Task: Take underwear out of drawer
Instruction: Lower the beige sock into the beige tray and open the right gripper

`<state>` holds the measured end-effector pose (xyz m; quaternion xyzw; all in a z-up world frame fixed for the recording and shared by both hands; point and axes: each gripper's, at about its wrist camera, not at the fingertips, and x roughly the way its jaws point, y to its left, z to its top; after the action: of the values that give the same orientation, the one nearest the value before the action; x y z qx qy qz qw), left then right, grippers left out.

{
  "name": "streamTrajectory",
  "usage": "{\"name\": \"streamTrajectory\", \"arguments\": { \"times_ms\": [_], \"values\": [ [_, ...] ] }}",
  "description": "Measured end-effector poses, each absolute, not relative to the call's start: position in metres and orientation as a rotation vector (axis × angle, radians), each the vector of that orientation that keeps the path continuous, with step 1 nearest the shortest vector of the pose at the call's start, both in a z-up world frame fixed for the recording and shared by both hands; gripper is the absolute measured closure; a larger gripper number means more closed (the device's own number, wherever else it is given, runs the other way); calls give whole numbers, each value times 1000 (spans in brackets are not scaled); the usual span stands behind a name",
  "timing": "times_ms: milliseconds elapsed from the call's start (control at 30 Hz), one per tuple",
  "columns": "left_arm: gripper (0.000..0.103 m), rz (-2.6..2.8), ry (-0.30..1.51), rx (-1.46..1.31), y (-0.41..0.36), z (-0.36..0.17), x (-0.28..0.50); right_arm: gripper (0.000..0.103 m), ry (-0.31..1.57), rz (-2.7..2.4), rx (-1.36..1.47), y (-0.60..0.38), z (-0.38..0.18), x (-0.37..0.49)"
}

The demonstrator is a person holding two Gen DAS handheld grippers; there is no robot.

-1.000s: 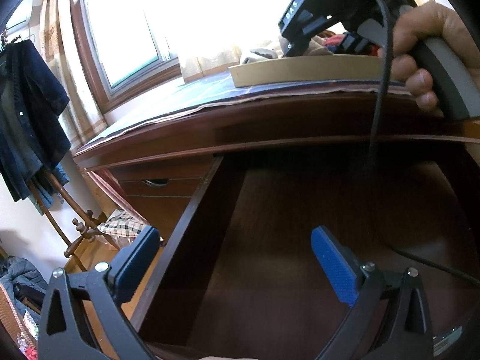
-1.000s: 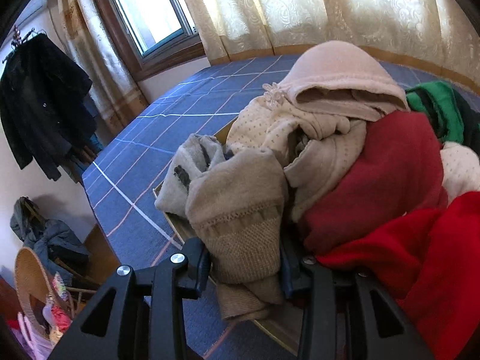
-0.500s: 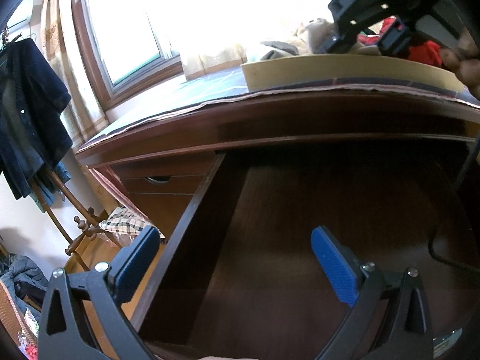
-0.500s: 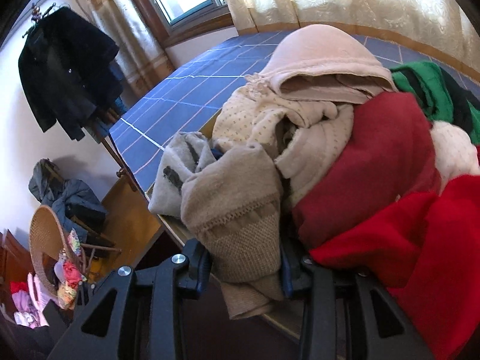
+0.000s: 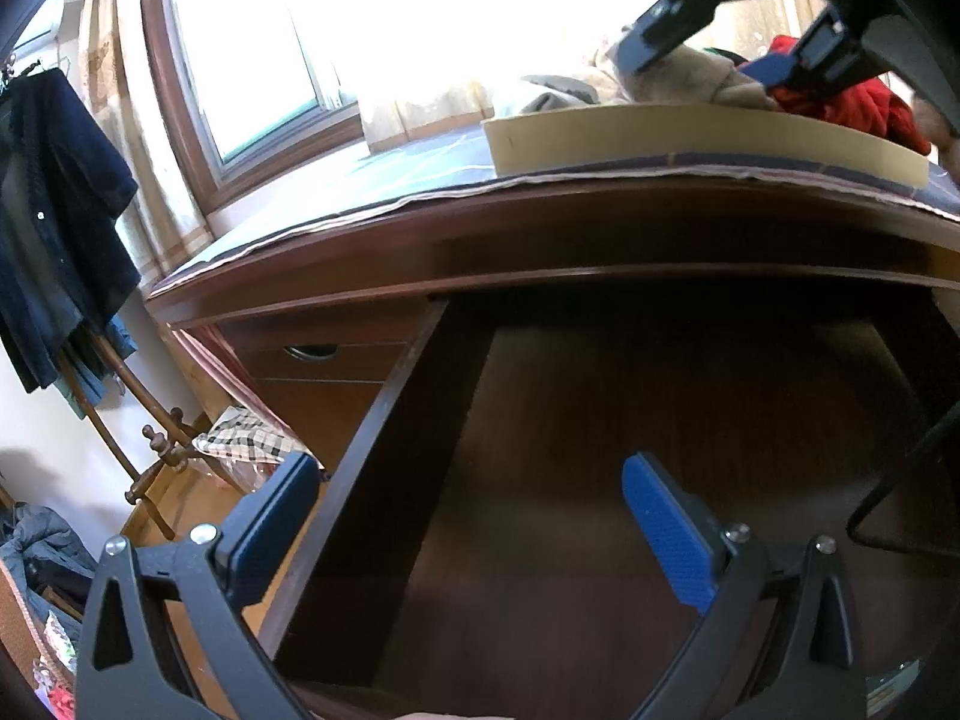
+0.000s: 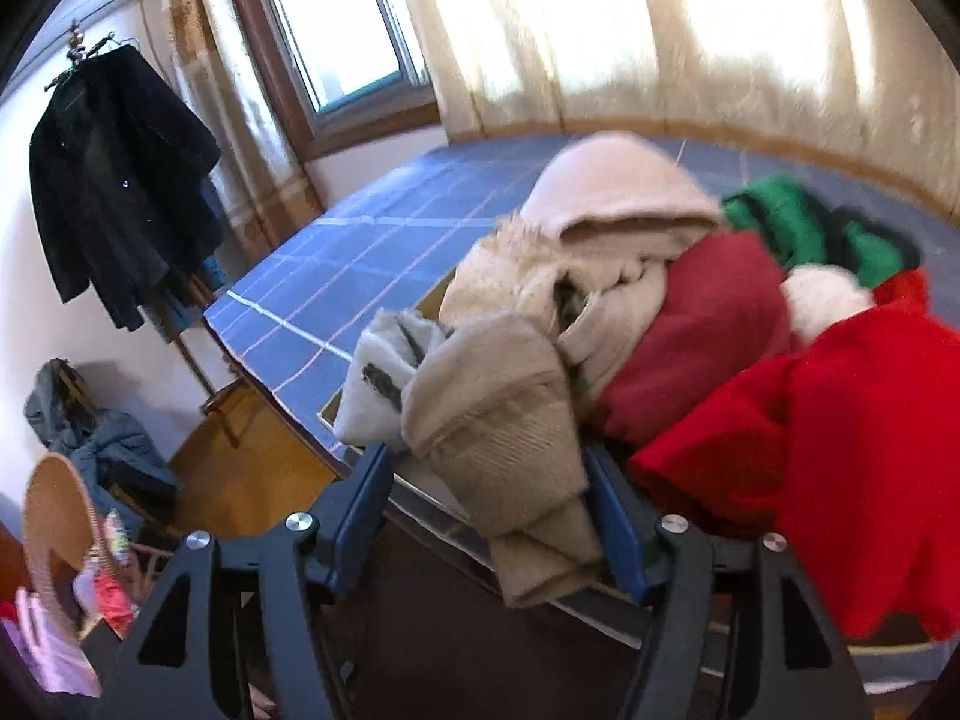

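Underwear (image 6: pixel 504 414), the beige knit piece, droops over the near rim of the tray (image 5: pixel 690 132) on the desk, lying between the right gripper (image 6: pixel 489 516) pads as the jaws open off it. The left gripper (image 5: pixel 468 516) hangs spread wide, empty, above the open drawer (image 5: pixel 384 480).

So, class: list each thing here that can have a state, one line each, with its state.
drawer: pulled open, nothing visible inside
left gripper: open, holding nothing
right gripper: jaws opening, tan garment between them
tray: on desktop, heaped with clothes
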<state>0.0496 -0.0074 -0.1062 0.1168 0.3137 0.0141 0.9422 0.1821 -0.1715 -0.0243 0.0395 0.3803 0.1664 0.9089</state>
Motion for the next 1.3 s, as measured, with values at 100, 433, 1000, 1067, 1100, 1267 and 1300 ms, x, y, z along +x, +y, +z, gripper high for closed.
{"name": "streamTrajectory", "arguments": {
  "times_ms": [100, 433, 1000, 1067, 1100, 1267, 1300],
  "values": [
    [0, 30, 641, 237, -8, -106, 49, 27, 754, 328, 66, -175, -15, 177],
    [0, 28, 640, 241, -8, -106, 49, 29, 674, 232, 124, -191, -13, 160],
    [0, 23, 634, 246, -10, -104, 47, 68, 741, 116, 99, -165, -49, 209],
    [0, 22, 631, 245, -10, -104, 47, 68, 732, 133, 98, -166, -47, 203],
    [0, 23, 630, 244, -10, -103, 47, 66, 726, 148, 110, -168, -45, 198],
    [0, 27, 627, 249, -12, -103, 46, 30, 667, 218, 184, -179, -31, 157],
    [0, 28, 627, 250, -12, -103, 45, 28, 637, 210, 189, -182, -25, 143]
  ]
}}
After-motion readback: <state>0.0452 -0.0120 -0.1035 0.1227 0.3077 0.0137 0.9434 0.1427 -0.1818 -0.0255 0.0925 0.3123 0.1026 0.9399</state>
